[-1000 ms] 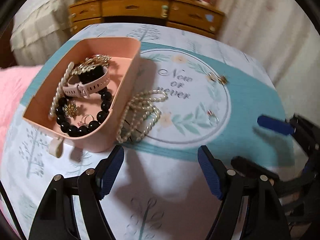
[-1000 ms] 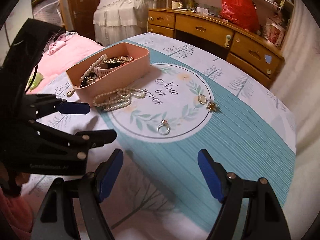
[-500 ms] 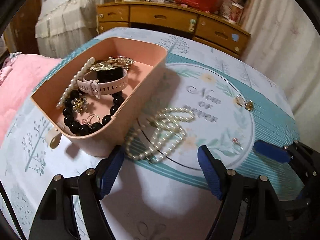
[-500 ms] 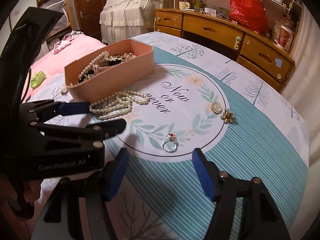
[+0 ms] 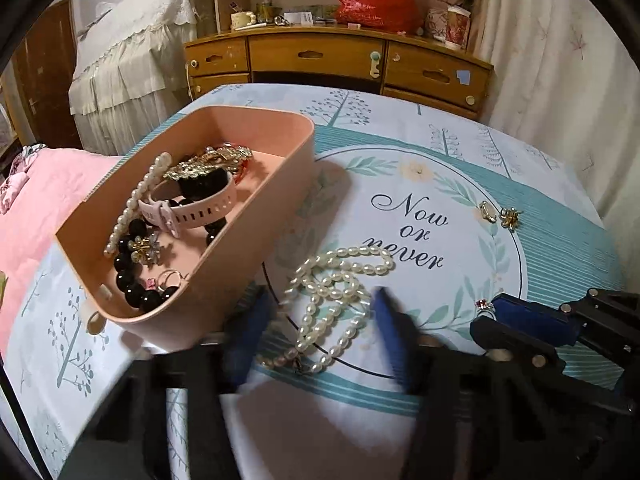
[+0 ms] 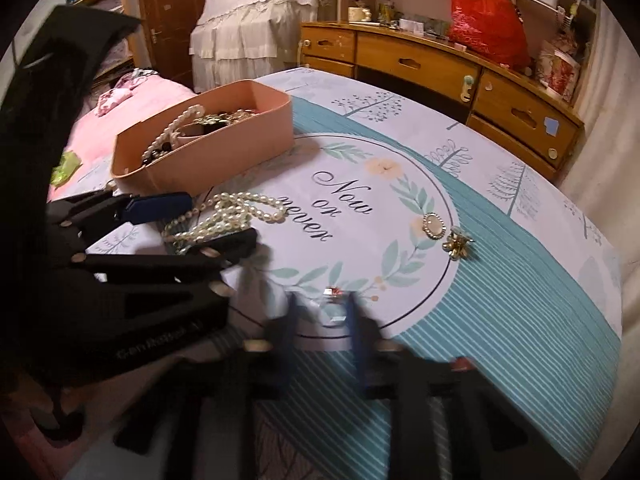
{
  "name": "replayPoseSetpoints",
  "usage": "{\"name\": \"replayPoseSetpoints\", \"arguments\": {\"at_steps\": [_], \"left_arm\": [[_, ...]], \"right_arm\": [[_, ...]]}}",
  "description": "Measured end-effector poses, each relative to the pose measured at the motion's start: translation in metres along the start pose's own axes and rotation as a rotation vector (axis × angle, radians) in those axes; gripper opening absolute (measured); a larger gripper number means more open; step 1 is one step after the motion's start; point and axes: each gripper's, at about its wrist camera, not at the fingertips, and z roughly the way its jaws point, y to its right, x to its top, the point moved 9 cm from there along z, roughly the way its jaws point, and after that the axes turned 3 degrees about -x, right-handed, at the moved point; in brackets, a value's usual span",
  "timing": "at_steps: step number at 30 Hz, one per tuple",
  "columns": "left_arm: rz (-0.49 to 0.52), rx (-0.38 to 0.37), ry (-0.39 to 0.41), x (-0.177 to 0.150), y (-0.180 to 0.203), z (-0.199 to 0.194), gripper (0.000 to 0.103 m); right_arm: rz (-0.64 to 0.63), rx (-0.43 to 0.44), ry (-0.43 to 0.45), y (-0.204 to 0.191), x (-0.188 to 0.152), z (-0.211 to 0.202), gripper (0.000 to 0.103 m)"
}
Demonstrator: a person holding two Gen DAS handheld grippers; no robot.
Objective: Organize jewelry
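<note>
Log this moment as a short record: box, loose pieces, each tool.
box: pink box on tablecloth, holding watch, black beads, pearl strand
loose pieces: pearl necklace, ring, oval brooch, gold brooch
left tool: closing, pearl necklace between its fingers
right tool: closing, ring between its fingers

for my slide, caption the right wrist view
Right gripper jaws closing around a ring on the printed tablecloth.
</note>
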Motion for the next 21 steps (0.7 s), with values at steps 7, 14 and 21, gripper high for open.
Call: {"name": "replayPoseSetpoints", "arguments": {"at_steps": [7,14,21], "left_arm": [[0.010,-0.030,-0.018,-0.007,0.004,-0.008,0.007],[-0.020,-0.118,-0.103,-0.013,0.003,-0.022,0.002],[0.015,-0.189,-0.100,0.009,0.001,-0.061,0.002]], "right_arm": [[0.036,0.020,-0.030,0.000,0.003,0.000,0.013],[0.163,0.069,-0.055,0.005,0.000,-0.003,0.000],[0.235,0.110,-0.013,0.003,0.007,-0.022,0.000]]}}
